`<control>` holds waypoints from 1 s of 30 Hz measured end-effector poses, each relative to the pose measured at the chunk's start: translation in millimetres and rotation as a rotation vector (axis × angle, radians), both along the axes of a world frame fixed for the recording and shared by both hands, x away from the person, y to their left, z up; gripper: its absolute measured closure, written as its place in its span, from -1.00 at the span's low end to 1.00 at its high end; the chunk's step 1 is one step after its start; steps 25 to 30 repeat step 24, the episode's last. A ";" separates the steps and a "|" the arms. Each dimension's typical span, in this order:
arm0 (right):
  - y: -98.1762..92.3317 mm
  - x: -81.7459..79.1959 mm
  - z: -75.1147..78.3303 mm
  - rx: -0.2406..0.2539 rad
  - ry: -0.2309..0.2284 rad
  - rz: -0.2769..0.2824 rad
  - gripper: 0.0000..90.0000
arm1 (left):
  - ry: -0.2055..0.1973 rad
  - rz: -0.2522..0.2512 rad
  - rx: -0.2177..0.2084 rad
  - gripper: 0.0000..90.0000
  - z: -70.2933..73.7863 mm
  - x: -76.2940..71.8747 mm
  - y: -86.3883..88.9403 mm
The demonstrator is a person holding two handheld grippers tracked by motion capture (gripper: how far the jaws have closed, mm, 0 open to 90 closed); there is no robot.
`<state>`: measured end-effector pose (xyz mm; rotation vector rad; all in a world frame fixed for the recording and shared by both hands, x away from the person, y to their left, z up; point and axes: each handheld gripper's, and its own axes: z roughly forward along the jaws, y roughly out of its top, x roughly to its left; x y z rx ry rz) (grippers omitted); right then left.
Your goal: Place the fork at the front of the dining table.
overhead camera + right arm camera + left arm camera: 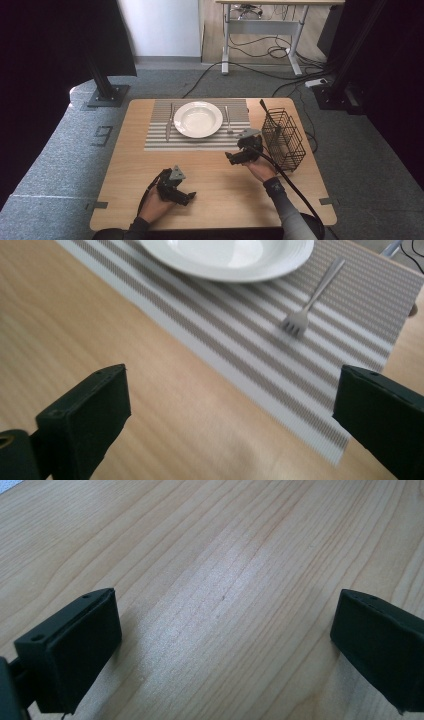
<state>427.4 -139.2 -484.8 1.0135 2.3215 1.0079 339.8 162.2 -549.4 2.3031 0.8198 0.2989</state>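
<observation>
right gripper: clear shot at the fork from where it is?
Probably yes. The right gripper sits open just short of the placemat, with the fork lying flat ahead beside the plate. Nothing lies between; the wire basket stands off to the side.

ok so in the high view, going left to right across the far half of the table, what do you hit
knife → white plate → fork → black wire basket. The first three lie on the striped placemat; the basket stands on the bare wood to the right of it.
</observation>
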 end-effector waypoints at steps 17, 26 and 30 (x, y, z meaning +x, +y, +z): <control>-30.7 -39.0 -71.5 0.020 0.094 0.011 -1.00 | 0.000 -0.001 0.002 -1.00 0.1 0.0 0.0; -31.2 -37.3 -71.6 0.023 0.102 0.026 -1.00 | 0.000 0.001 0.001 -1.00 0.0 -0.1 -0.2; -31.2 -37.3 -71.6 0.023 0.102 0.026 -1.00 | 0.000 0.001 0.001 -1.00 0.0 -0.1 -0.2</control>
